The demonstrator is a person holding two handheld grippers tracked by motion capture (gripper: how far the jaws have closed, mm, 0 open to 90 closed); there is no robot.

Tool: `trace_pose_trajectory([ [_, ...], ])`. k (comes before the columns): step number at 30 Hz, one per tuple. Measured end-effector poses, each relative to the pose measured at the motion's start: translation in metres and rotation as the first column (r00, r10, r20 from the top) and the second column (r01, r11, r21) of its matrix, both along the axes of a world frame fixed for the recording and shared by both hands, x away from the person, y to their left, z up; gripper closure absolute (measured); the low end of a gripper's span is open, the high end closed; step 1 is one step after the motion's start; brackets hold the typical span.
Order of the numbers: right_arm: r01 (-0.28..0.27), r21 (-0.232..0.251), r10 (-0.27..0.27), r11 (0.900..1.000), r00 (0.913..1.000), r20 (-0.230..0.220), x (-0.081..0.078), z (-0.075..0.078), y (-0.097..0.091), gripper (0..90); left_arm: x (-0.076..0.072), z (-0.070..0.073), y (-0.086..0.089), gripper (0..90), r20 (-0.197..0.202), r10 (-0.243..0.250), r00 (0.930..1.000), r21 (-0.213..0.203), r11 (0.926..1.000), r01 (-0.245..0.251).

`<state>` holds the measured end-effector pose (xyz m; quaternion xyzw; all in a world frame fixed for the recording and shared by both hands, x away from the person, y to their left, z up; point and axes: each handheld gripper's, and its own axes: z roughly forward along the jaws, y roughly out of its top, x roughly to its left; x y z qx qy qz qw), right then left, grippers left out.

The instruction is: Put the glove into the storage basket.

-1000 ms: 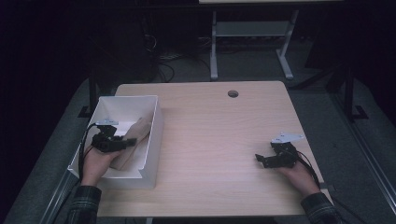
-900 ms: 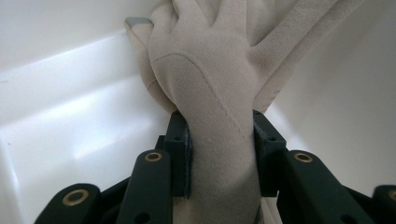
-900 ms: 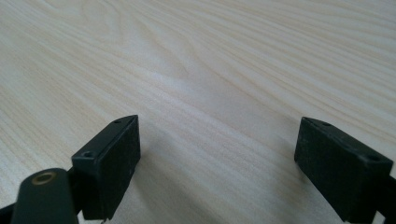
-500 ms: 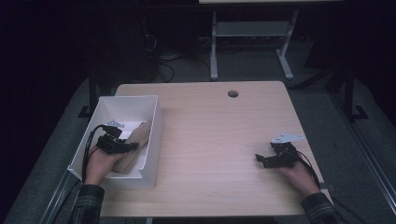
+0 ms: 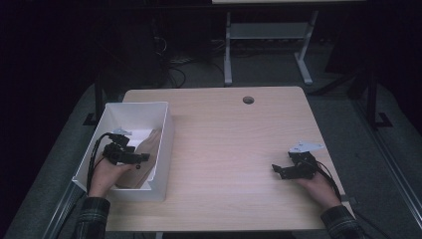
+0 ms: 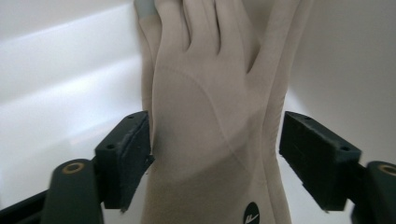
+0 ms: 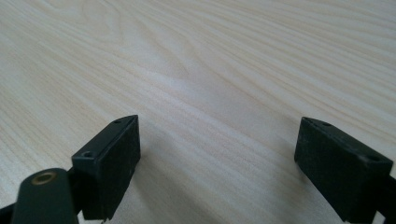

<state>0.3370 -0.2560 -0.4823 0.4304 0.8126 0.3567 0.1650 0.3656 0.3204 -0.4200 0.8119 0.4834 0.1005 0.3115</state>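
Glove [image 6: 210, 121] fingertips run off frame; left gripper [image 6: 215, 149] jaws just opened.

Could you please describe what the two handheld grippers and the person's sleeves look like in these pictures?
Both the left gripper and the right gripper are black, each with two blocky jaws fixed by brass-coloured rivets, a black trailing cable and a pale grey three-cornered plate on top. The person's sleeves are a dark plaid.
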Motion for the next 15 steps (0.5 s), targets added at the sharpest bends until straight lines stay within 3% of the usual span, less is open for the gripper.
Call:
trace_pose_trajectory([
  [6,0.002,0.002,-0.002,1.0000,1.0000,-0.001,0.000,0.000,0.000,14.0,-0.001,0.008,0.007,18.9,0.030,-0.007,0.9995,-0.077,0.9970,0.010],
  [15,0.002,0.002,-0.002,1.0000,1.0000,-0.001,0.000,0.000,0.000,14.0,0.000,0.032,0.004,18.8,0.070,-0.031,0.9971,-0.063,0.9974,0.036],
])
